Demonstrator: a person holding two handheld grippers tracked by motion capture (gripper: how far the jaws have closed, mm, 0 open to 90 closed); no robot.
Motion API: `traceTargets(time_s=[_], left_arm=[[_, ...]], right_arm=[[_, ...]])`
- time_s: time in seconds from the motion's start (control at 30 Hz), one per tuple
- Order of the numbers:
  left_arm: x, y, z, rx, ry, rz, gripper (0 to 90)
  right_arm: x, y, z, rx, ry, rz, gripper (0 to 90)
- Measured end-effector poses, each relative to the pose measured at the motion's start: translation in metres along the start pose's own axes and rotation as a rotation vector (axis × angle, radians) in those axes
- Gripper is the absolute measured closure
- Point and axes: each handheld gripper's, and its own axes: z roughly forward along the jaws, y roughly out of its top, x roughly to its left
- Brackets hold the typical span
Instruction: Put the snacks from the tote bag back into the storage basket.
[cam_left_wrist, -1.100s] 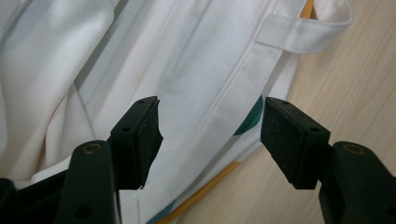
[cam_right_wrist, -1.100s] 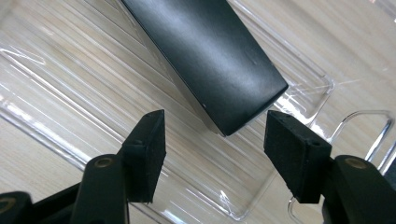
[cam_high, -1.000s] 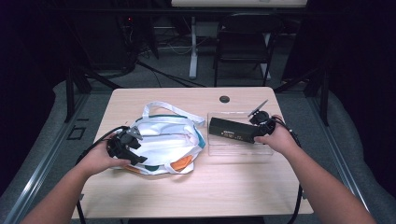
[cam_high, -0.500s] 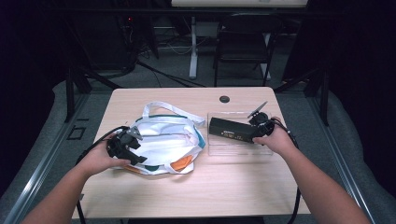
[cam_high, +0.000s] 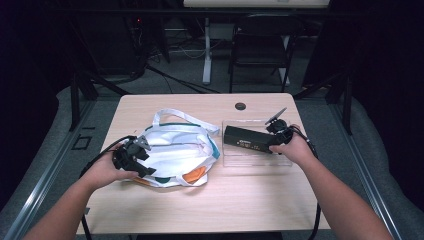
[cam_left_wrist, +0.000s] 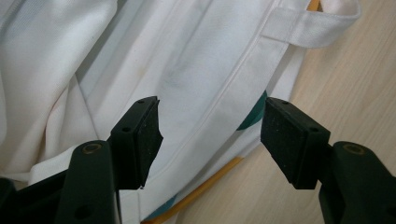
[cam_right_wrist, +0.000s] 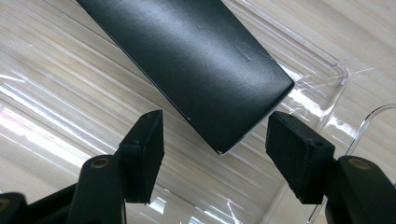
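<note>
Black box (cam_high: 248, 139) lies flat in a clear tray (cam_high: 255, 156) on the right half of the table (cam_high: 210, 205), long axis running left-right, slightly angled. White bag (cam_high: 177, 150) with teal and orange print sits crumpled left of the tray, close beside it, handles (cam_high: 172, 116) looped toward the far edge.

Table is light wood, small dark round spot (cam_high: 240, 106) near the far edge. Room is dark: grey floor, a chair (cam_high: 260, 47) and desk legs behind the table, cables on the floor.

Right gripper (cam_right_wrist: 215, 161): jaws spread, empty, hovering at the box's near corner (cam_right_wrist: 224, 147) over the tray; not touching the box. In the high view the right hand (cam_high: 290, 147) sits at the box's right end, forearm coming in from bottom right.

Left gripper (cam_left_wrist: 210, 135): jaws spread, nothing pinched, straddling a seam of the bag over its lower edge; can't tell if the pads (cam_left_wrist: 147, 140) touch the fabric. Left hand (cam_high: 107, 170) is at the bag's left side, cable trailing off toward the table's left edge.
</note>
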Motion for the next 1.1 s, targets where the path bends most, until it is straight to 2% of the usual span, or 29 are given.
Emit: traceTargets(time_s=[0.2,0.23,0.27,0.3,0.5,0.57,0.73,0.9,0.97,1.03,1.1], left_arm=[[0.0,-0.002,0.0,0.002,0.005,0.004,37.6],[0.0,-0.002,0.0,0.002,0.005,0.002,37.6],[-0.001,-0.002,-0.001,0.0,0.005,0.0,37.6],[-0.001,-0.003,-0.001,-0.001,0.005,-0.002,37.6],[-0.001,-0.007,-0.004,0.0,0.014,-0.012,37.6],[-0.001,-0.008,-0.004,-0.003,0.017,-0.015,37.6],[-0.001,-0.01,-0.005,-0.003,0.019,-0.018,37.6],[0.0,-0.012,-0.004,-0.001,0.019,-0.024,37.6],[0.0,-0.013,-0.003,0.001,0.016,-0.028,37.6],[0.0,-0.013,-0.002,0.001,0.018,-0.028,37.6],[0.0,-0.013,-0.001,0.005,0.017,-0.028,37.6]], right_arm=[[0.002,0.0,0.003,-0.019,-0.006,0.017,37.1],[0.001,0.001,0.002,-0.003,-0.001,0.005,37.1],[0.001,0.001,0.003,-0.014,0.001,0.015,37.1],[0.0,0.001,0.002,0.001,-0.004,-0.002,37.1],[0.002,0.002,0.006,-0.015,-0.006,0.025,37.1],[0.001,0.004,0.005,0.013,-0.008,0.002,37.1],[0.002,0.004,0.009,-0.016,-0.006,0.02,37.2],[-0.001,0.005,0.01,-0.002,-0.014,-0.014,38.5],[-0.001,0.005,0.011,-0.024,-0.018,-0.014,40.6],[-0.003,0.006,0.009,-0.004,-0.026,-0.034,42.9],[-0.003,0.007,0.009,-0.019,-0.026,-0.022,43.8]])
